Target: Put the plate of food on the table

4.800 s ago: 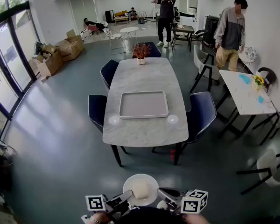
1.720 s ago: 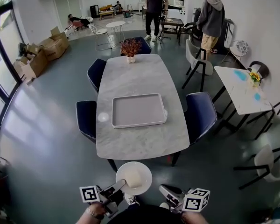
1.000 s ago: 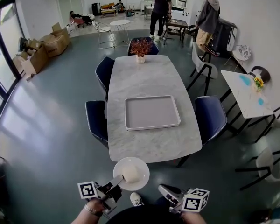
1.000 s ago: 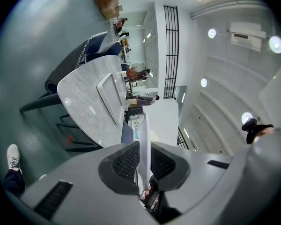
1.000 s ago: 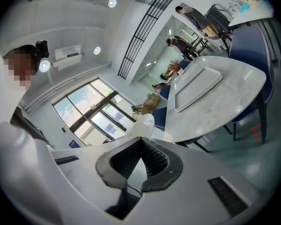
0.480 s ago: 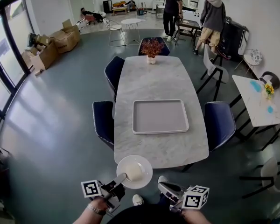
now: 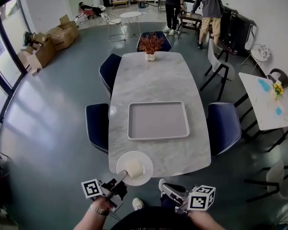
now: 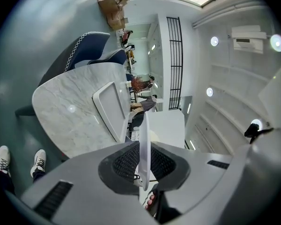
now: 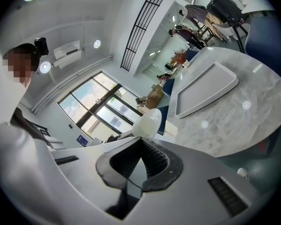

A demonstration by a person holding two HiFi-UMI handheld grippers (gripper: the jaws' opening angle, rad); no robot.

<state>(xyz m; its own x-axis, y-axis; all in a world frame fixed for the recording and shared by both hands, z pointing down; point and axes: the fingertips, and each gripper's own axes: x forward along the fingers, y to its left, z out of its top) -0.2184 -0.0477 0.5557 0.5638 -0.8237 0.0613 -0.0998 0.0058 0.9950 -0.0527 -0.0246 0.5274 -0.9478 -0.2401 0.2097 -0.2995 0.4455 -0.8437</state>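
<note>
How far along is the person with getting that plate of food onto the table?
Done: the round white plate with its pale block of food is gripped by the rim in the left hand-held gripper. In hand: it hangs at the near end of the grey marble table. Left: set it down and let go.

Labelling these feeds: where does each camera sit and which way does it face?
Head view: on the head, steeply down at the table; left hand, right hand, left tool, right tool show.
Left gripper view: on the left tool, along jaws clamping the plate, tableward; shoes show.
Right gripper view: on the right tool, along shut jaws, tableward; torso shows.
Shared: plate and tray, in all.
</note>
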